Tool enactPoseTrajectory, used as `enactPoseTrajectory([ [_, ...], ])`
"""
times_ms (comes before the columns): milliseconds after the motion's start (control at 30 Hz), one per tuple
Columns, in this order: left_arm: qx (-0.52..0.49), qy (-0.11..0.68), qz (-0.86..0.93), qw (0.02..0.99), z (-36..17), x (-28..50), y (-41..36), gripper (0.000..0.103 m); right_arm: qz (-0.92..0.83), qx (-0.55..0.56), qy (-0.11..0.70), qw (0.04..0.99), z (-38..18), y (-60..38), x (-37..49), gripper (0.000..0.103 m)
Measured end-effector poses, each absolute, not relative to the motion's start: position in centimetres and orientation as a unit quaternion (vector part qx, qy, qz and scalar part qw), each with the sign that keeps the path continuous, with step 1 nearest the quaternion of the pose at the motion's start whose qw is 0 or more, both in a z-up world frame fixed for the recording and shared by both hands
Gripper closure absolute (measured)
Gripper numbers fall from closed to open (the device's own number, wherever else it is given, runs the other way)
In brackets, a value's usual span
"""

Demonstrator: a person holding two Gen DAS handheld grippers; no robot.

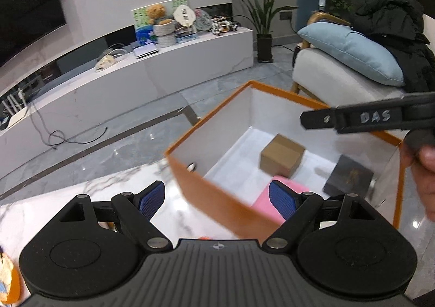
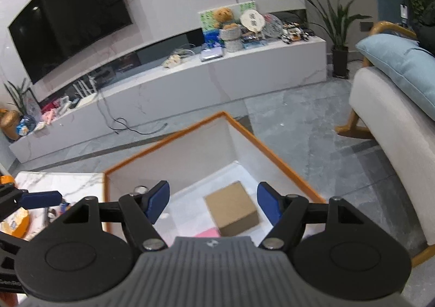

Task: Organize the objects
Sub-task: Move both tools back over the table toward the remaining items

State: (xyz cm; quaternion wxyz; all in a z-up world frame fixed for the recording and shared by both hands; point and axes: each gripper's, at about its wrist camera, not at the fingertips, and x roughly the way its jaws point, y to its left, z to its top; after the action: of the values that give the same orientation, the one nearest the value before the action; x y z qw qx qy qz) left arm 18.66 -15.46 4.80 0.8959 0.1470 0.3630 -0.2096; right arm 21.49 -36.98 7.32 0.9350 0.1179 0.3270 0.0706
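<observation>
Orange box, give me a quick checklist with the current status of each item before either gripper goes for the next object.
1. Left gripper empty, jaws apart: ok.
2. Right gripper empty, jaws apart: ok.
3. Orange box open on top: ok.
4. Contents lying on the floor of the box, brown carton, pink item, black box: ok.
5. Free floor space left in the box: ok, white floor shows around the carton.
6. Next object within reach on the marble table: cannot tell, only blurred items at the frame edges.
</observation>
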Motion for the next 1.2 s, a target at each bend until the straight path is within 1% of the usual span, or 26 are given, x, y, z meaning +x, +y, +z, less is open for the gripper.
enactPoseTrajectory([
  [400, 0.158, 0.389, -0.192, 0.887, 1.1, 17.5, -9.1, 0.004, 0.165, 0.036, 0.321, 0.932, 7.5, -30.3, 19.3, 0.031],
  [700, 0.173, 0.389, -0.196, 0.883, -1.1, 16.1, -5.7, 0.004, 0.229, -0.025, 0.313, 0.921, 7.1, -26.4, 17.6, 0.031],
  [900, 0.173, 0.379, -0.212, 0.884, -2.6, 15.7, -4.2, 0.004, 0.269, -0.07, 0.338, 0.899, 6.1, -23.7, 16.0, 0.031],
  [1067, 0.163, 0.395, -0.213, 0.879, -3.9, 16.5, -3.0, 0.004, 0.306, -0.113, 0.375, 0.868, 4.9, -22.2, 14.1, 0.03],
  [1200, 0.17, 0.379, -0.234, 0.879, -3.9, 16.4, -2.9, 0.004, 0.332, -0.138, 0.401, 0.843, 3.6, -21.3, 12.8, 0.029],
])
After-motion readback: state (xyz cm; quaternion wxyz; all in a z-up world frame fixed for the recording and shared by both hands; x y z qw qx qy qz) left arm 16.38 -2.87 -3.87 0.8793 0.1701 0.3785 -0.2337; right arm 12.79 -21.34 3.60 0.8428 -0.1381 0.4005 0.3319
